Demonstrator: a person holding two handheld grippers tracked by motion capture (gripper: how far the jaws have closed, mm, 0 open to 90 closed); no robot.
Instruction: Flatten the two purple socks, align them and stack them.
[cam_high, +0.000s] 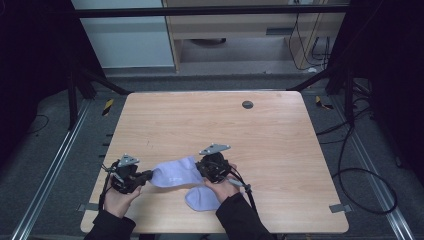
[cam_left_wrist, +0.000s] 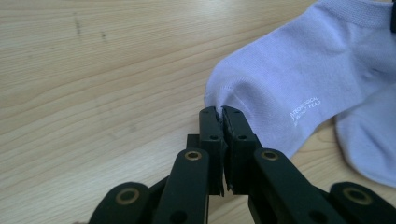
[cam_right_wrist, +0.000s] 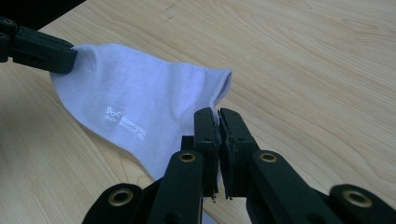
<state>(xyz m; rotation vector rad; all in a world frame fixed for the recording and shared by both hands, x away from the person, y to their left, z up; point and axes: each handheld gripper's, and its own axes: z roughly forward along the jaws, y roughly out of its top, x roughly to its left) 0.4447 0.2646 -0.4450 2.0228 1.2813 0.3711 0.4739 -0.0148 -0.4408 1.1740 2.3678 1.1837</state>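
High view, table: a light wooden table with a small dark round disc near its far edge.
High view, socks: a lilac sock stretches between your two grippers near the table's front edge; a second lilac sock lies flat just in front of it, partly under your right hand.
High view, left gripper: you've got it at the sock's left end, jaws pointing right.
High view, right gripper: sitting at the sock's right end, grey plate on top.
Left gripper view, grip: your left gripper is clamped tight on a pinch of fabric at the sock's rounded end; white lettering on the sock shows just to the right of the jaws.
Left gripper view, second sock: lying at the right edge, touching the table.
Right gripper view, grip: your right gripper is closed on the sock's cuff edge, a sliver of lilac pinched between the pads.
Right gripper view, far end: the left gripper bites the opposite end, top left, and the sock hangs between the two.
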